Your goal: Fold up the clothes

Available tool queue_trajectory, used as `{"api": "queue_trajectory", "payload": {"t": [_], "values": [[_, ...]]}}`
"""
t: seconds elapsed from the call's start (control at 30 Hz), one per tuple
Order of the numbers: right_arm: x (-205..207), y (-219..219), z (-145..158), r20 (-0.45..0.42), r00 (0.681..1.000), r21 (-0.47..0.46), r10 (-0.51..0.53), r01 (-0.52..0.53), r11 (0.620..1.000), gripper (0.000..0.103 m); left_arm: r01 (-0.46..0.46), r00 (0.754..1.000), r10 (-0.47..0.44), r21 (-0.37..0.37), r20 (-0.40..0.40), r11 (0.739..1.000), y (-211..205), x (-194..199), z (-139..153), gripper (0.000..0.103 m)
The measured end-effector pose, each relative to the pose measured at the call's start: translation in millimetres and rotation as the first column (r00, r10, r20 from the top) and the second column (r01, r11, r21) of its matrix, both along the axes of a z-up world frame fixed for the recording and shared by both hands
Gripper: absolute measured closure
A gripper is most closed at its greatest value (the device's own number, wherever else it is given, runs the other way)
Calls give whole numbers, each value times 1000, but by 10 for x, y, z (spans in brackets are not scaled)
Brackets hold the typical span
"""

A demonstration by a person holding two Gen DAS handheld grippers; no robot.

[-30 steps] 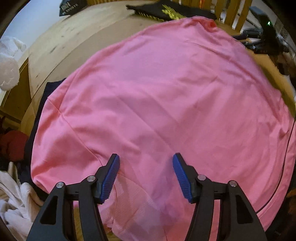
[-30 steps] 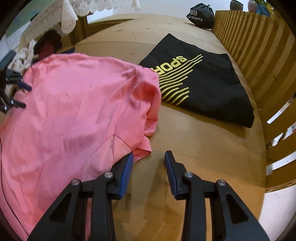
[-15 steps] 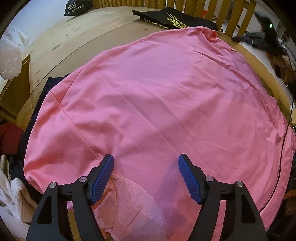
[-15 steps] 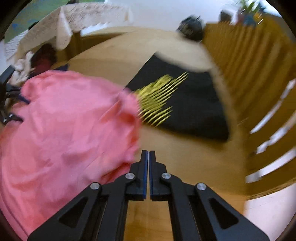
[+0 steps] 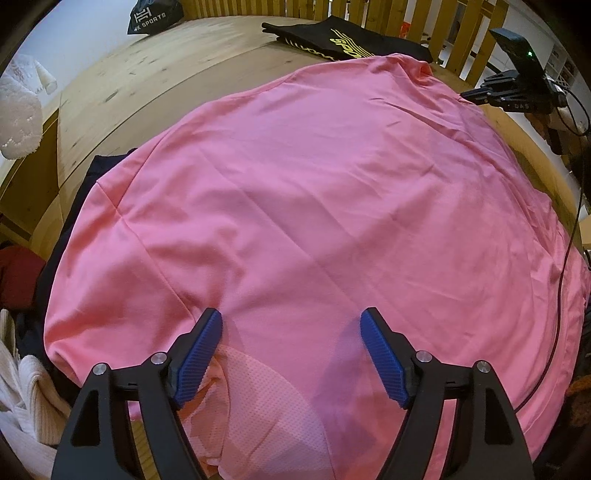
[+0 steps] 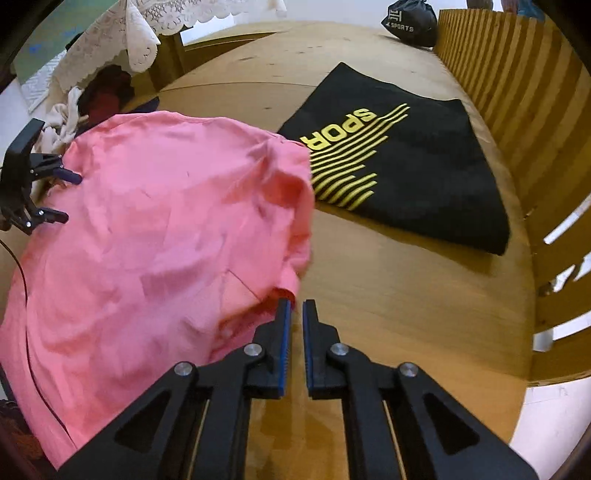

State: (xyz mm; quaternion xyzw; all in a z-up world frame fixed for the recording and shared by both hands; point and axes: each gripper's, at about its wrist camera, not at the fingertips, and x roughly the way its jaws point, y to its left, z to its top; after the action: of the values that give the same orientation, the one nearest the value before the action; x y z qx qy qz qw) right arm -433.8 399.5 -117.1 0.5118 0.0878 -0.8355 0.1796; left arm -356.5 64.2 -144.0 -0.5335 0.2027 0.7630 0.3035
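A pink T-shirt [image 5: 314,203] lies spread over the wooden table [image 5: 129,85], with a mesh sleeve panel showing near its lower edge. My left gripper [image 5: 291,321] hovers just over that lower part, open wide, with only flat cloth below it. In the right wrist view the pink T-shirt [image 6: 155,229] is bunched at its near corner. My right gripper [image 6: 296,304] stands beside that corner. Its jaws are opening with a slim gap; the cloth touches the outside of the left fingertip and only bare wood shows between them.
A folded black shirt with yellow print [image 6: 406,166] lies beyond the pink one, by a slatted wooden rail [image 6: 517,92]. A black sports bag [image 6: 410,24] sits at the far end. A clothes pile [image 5: 22,387] and lace cloth [image 6: 129,33] lie off the left side. A thin cable [image 5: 565,258] crosses the shirt's right edge.
The left jaws have spread wider and sunk closer to the shirt. The right jaws snapped shut from a wide gap, then parted slightly; the shirt's near corner has bunched up.
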Motion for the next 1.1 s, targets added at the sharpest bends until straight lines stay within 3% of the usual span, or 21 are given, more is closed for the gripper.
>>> {"api": "queue_trajectory", "payload": {"t": [0.13, 0.27, 0.37, 0.4, 0.57, 0.77, 0.87, 0.97, 1.0, 1.07, 1.1], "values": [[-63, -29, -39, 5, 1000, 19, 14, -14, 1000, 88, 4, 1000, -4, 0, 1, 1000, 25, -21, -55, 26], [-103, -36, -93, 15, 1000, -12, 19, -19, 1000, 88, 8, 1000, -8, 5, -2, 1000, 8, 13, -84, 25], [-117, -19, -97, 27, 1000, -47, 16, -14, 999, 101, 9, 1000, -9, 5, -2, 1000, 11, 4, -128, 25], [-111, -15, -94, 25, 1000, -47, 12, -11, 999, 102, 10, 1000, -10, 5, -1, 1000, 12, 1, -144, 25], [-63, 28, 16, -21, 1000, 136, -11, 13, 991, 102, 15, 1000, -15, 10, -2, 1000, -5, -84, -164, 24], [-70, 346, 489, -232, 960, 247, -154, 211, 946, 101, 21, 1000, -21, 14, -6, 1000, -113, -192, -223, 19], [-124, 353, 319, -69, 982, 317, -178, 190, 929, 77, 21, 1000, -21, 10, -3, 1000, -106, -209, -259, 19], [-81, 383, 215, -97, 970, 391, -224, 244, 887, 77, 23, 1000, -23, 6, 0, 1000, -92, -223, -272, 18], [-25, 390, 243, -100, 971, 332, -218, 240, 912, 77, 22, 1000, -22, 6, -1, 1000, -83, -238, -276, 18], [79, 423, 286, -33, 980, 98, -197, 199, 975, 77, 21, 1000, -21, 8, -2, 1000, -74, -268, -292, 18], [109, 434, 274, 2, 982, 9, -187, 187, 982, 77, 21, 1000, -21, 8, -2, 1000, -63, -293, -307, 18]]}}
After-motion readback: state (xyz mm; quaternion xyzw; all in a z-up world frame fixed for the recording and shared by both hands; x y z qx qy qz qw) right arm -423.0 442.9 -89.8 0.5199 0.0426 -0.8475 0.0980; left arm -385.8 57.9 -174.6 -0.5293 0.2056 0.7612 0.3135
